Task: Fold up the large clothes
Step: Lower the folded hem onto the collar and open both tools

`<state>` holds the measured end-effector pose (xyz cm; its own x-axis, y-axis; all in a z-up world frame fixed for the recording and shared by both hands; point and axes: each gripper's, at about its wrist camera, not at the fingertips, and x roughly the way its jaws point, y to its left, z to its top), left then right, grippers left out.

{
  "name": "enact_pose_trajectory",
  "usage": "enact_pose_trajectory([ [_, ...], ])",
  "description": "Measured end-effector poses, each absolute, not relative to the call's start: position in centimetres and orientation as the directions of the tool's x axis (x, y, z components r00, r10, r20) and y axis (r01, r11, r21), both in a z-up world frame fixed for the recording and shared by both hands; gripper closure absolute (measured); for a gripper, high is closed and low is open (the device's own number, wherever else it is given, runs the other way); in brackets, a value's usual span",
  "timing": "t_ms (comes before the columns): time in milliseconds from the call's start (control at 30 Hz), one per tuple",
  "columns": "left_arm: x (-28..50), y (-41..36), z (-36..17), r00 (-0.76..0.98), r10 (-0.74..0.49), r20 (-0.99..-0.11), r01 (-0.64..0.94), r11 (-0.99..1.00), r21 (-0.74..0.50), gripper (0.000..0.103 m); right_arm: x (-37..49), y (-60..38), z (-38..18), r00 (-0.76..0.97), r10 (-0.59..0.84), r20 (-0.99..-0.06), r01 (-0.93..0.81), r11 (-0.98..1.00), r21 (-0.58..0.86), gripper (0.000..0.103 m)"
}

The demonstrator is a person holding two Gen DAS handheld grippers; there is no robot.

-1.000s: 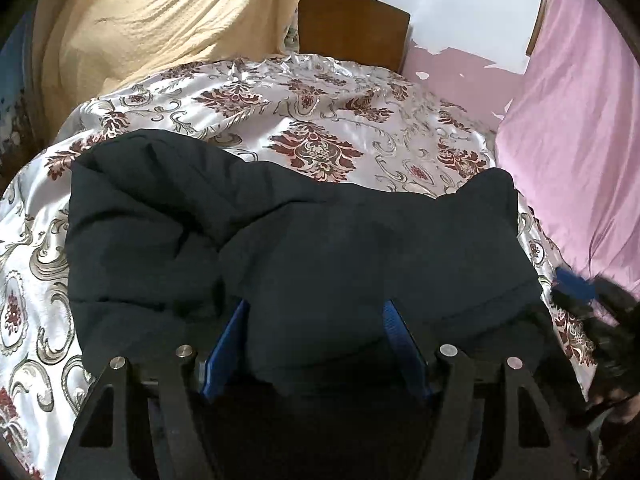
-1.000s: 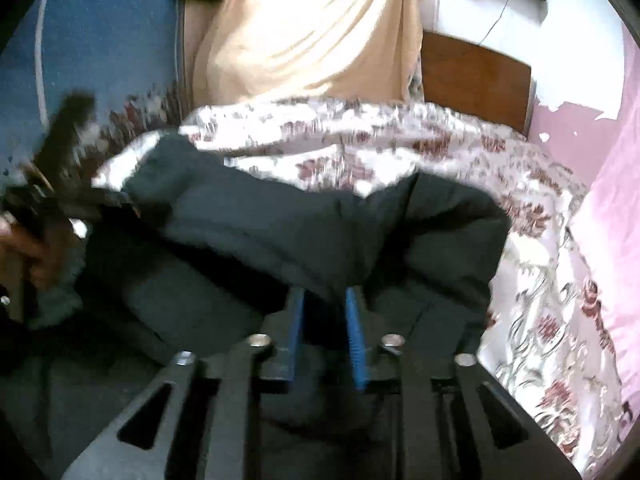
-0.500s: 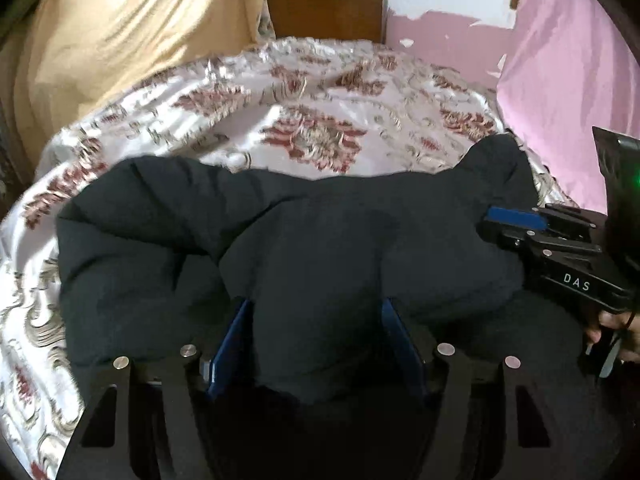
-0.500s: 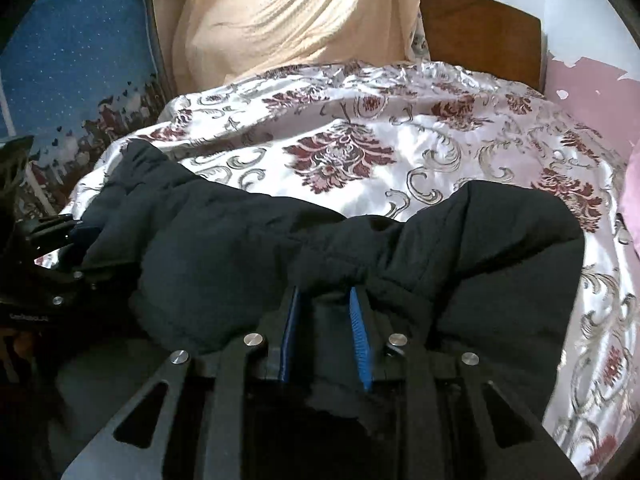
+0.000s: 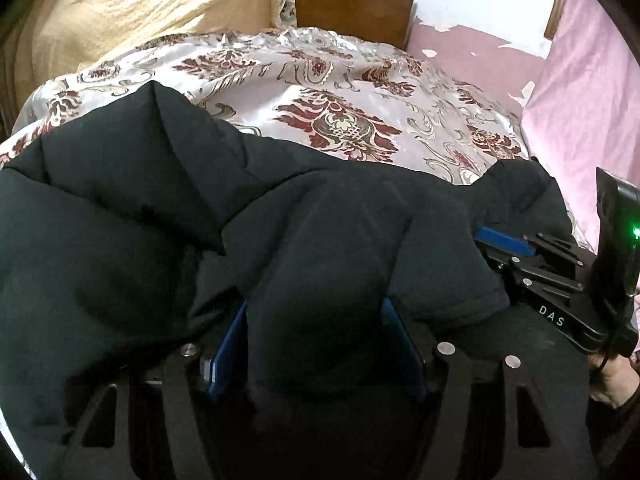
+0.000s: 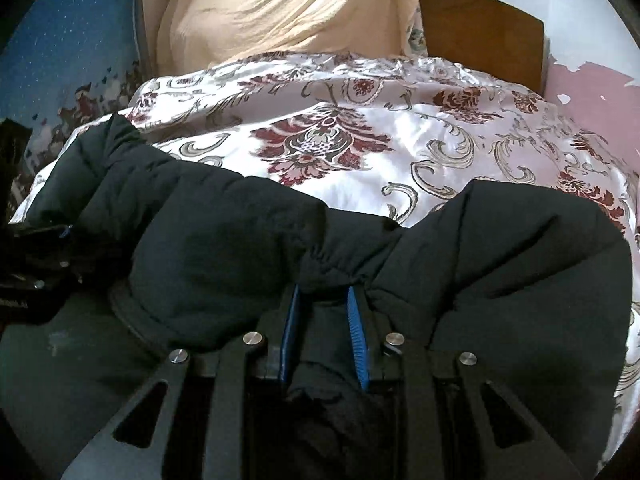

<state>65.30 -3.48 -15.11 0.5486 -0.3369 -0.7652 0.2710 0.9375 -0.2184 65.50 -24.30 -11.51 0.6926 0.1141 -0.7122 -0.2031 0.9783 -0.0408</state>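
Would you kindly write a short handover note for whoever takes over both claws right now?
Left claw: closed on a thick bunch of the black padded jacket.
Right claw: clamped on a thinner fold of the same jacket.
Jacket lies bunched on the near part of the floral bedspread.
Done: both edges gripped.
Left: lay the held edge down, release, finish and smooth the fold.

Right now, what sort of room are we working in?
Most likely a bedroom. The black padded jacket lies on a bed with a satin floral bedspread, a wooden headboard stands behind it, and a pink curtain hangs to one side.
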Motion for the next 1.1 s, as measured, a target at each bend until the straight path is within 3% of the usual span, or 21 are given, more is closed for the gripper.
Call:
enact_pose_trajectory([
  [200,64.1,-1.9,-13.9,0.562,-0.421,-0.712,0.284,0.907,-0.312,0.037,64.2,-23.8,-10.7,0.736,0.092,-0.670,-0.198,0.977,-0.083,0.078],
  [267,62.7,-1.2,-13.1,0.578,-0.411,-0.705,0.257,0.912,-0.320,0.036,62.7,-23.7,-9.5,0.751,0.095,-0.653,-0.200,0.976,-0.089,0.065],
  [300,62.0,-1.0,-12.7,0.593,-0.387,-0.706,0.241,0.922,-0.304,0.036,61.9,-23.9,-8.9,0.755,0.112,-0.646,-0.207,0.976,-0.073,0.047],
  [333,61.3,-1.0,-12.4,0.608,-0.360,-0.708,0.229,0.933,-0.278,0.033,61.3,-24.1,-8.5,0.760,0.114,-0.640,-0.202,0.977,-0.066,0.041],
  [433,59.5,-1.3,-11.5,0.640,-0.277,-0.716,0.192,0.961,-0.201,0.016,60.2,-24.8,-7.7,0.747,0.137,-0.650,-0.205,0.978,-0.030,0.040],
  [633,58.0,-1.2,-10.2,0.631,-0.219,-0.745,0.129,0.976,-0.177,0.014,57.8,-25.5,-6.4,0.732,0.134,-0.668,-0.198,0.980,-0.020,0.039],
  [700,57.1,-1.1,-9.5,0.641,-0.226,-0.734,0.123,0.973,-0.193,0.009,56.7,-25.7,-5.7,0.736,0.138,-0.663,-0.196,0.980,-0.015,0.034],
  [733,56.3,-1.1,-8.9,0.655,-0.232,-0.719,0.125,0.972,-0.200,0.001,56.4,-25.8,-5.5,0.738,0.140,-0.660,-0.197,0.980,-0.011,0.031],
  [1100,48.8,-2.0,-4.6,0.712,-0.239,-0.660,0.146,0.970,-0.194,0.000,48.1,-26.7,-1.2,0.776,0.189,-0.602,-0.197,0.979,0.053,0.012],
])
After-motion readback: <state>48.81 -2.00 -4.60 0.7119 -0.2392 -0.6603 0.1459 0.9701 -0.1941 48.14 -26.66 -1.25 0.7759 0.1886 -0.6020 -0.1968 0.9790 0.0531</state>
